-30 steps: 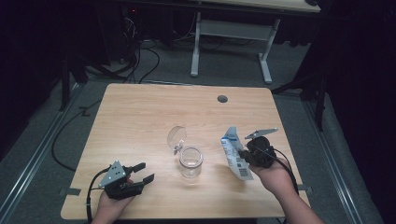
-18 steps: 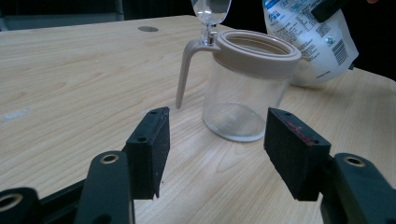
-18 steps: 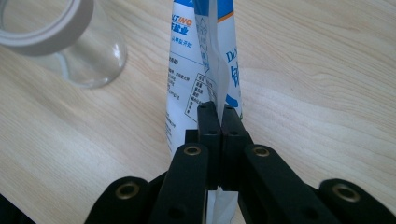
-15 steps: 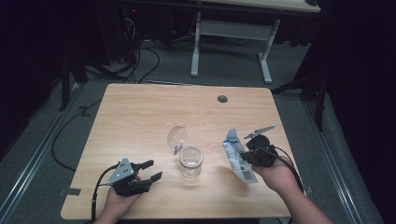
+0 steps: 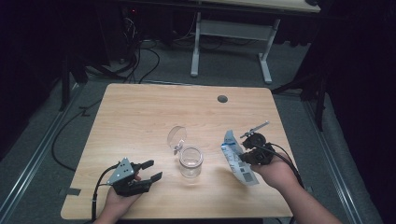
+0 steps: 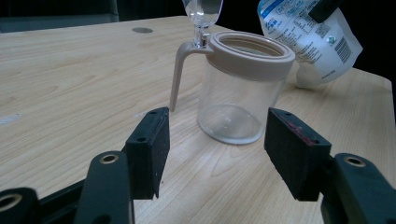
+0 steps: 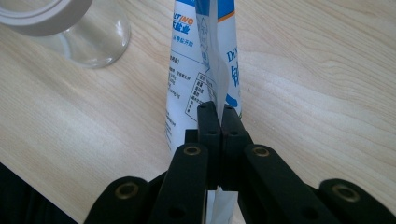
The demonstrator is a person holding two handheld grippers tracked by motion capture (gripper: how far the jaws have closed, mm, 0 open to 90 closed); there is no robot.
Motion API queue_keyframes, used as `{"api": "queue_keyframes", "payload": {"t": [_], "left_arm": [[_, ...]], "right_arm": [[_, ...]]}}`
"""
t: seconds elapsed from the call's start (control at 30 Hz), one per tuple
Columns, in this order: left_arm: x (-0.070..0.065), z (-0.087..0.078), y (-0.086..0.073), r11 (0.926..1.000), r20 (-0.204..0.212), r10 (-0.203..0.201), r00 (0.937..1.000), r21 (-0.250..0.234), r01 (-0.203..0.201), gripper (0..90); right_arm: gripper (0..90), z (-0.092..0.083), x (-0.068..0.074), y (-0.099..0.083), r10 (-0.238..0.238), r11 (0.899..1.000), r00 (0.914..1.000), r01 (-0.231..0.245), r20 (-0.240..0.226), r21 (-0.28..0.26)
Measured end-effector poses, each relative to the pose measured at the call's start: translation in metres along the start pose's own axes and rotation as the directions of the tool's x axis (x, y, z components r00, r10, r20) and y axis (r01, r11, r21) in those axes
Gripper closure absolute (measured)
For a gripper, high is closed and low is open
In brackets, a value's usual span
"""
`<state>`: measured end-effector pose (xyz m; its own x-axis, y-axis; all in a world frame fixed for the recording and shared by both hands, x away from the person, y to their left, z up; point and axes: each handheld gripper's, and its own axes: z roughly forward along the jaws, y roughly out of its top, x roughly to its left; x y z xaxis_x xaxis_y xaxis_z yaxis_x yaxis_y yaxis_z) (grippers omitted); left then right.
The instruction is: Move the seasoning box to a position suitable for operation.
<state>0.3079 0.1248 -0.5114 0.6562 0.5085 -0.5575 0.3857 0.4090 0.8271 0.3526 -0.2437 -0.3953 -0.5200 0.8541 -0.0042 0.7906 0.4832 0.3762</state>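
Right gripper [image 7: 218, 114] tight on pouch [image 7: 205, 60]

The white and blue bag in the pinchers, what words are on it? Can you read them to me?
"INO": end of a red word near the top of the bag, right gripper view.
"Di": blue letters on the bag, beside the fold.
Chinese characters and a printed table: too small and blurred to read.
Barcode on the bag, left gripper view: digits unreadable.
The jar has no writing.
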Motion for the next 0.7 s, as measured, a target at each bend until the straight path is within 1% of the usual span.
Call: {"api": "queue_keyframes", "payload": {"t": [0.07, 0.1, 0.13, 0.17, 0.3, 0.33, 0.4, 0.43, 0.47, 0.5, 0.63, 0.7], "left_arm": [[-0.0001, 0.0011, -0.0008, 1.0, 0.002, 0.003, 1.0, 0.007, -0.003, 40.9], [-0.0007, 0.0017, -0.0011, 0.9999, 0.003, -0.009, 1.0, 0.011, 0.009, 41.2], [-0.0007, 0.0017, -0.0011, 0.9999, 0.003, -0.009, 1.0, 0.011, 0.009, 41.3], [-0.0006, 0.0019, -0.0015, 0.9999, 0.004, -0.005, 1.0, 0.013, 0.005, 41.2], [-0.0012, 0.0018, -0.0021, 0.9999, 0.003, -0.002, 1.0, 0.014, 0.002, 41.2], [-0.0012, 0.0018, -0.0022, 0.9999, 0.003, -0.001, 1.0, 0.015, 0.001, 41.2], [-0.0011, 0.0019, -0.0023, 0.9999, 0.003, 0.001, 1.0, 0.015, -0.002, 41.1], [-0.0011, 0.0018, -0.0024, 0.9999, 0.002, 0.003, 1.0, 0.017, -0.003, 41.1], [-0.0011, 0.0018, -0.0024, 0.9999, 0.002, 0.003, 1.0, 0.017, -0.003, 41.1], [-0.0013, 0.0017, -0.0024, 0.9999, 0.004, 0.001, 1.0, 0.016, -0.001, 41.1], [-0.0012, 0.0017, -0.0024, 0.9999, 0.004, 0.001, 1.0, 0.016, -0.001, 41.1], [-0.0014, 0.0018, -0.0025, 0.9999, 0.005, 0.001, 1.0, 0.017, -0.001, 41.1]], "right_arm": [[90.0, 0.0, 0.0, 0.0001, -0.001, 1.0, 1.0, 0.001, -0.008, 0.005], [90.0, -0.0001, 0.0004, 0.0006, -0.002, 1.0, 1.0, 0.002, -0.007, 0.017], [90.0, -0.0001, 0.0004, 0.0006, -0.002, 1.0, 1.0, 0.002, -0.007, 0.017], [90.0, 0.0001, 0.0004, 0.0011, -0.004, 1.0, 0.9999, 0.004, -0.01, 0.027], [90.0, 0.0007, 0.0011, 0.0018, 0.0, 0.999, 0.9998, 0.001, -0.018, 0.038], [90.0, 0.0006, 0.0013, 0.0024, -0.006, 0.999, 0.9999, 0.007, -0.015, 0.046], [90.0, 0.0004, 0.0019, 0.0033, 0.0, 0.998, 0.9998, 0.002, -0.022, 0.06], [90.0, 0.0004, 0.0027, 0.0043, -0.011, 0.998, 0.9997, 0.012, -0.02, 0.068], [90.0, 0.0004, 0.0027, 0.0043, -0.011, 0.998, 0.9997, 0.012, -0.02, 0.068], [90.0, 0.0004, 0.003, 0.0053, -0.009, 0.997, 0.9995, 0.011, -0.03, 0.07], [90.0, -0.0006, 0.0028, 0.0071, -0.018, 0.996, 0.9993, 0.021, -0.032, 0.082], [90.0, -0.0011, 0.003, 0.0079, -0.01, 0.996, 0.9994, 0.013, -0.031, 0.091]]}}
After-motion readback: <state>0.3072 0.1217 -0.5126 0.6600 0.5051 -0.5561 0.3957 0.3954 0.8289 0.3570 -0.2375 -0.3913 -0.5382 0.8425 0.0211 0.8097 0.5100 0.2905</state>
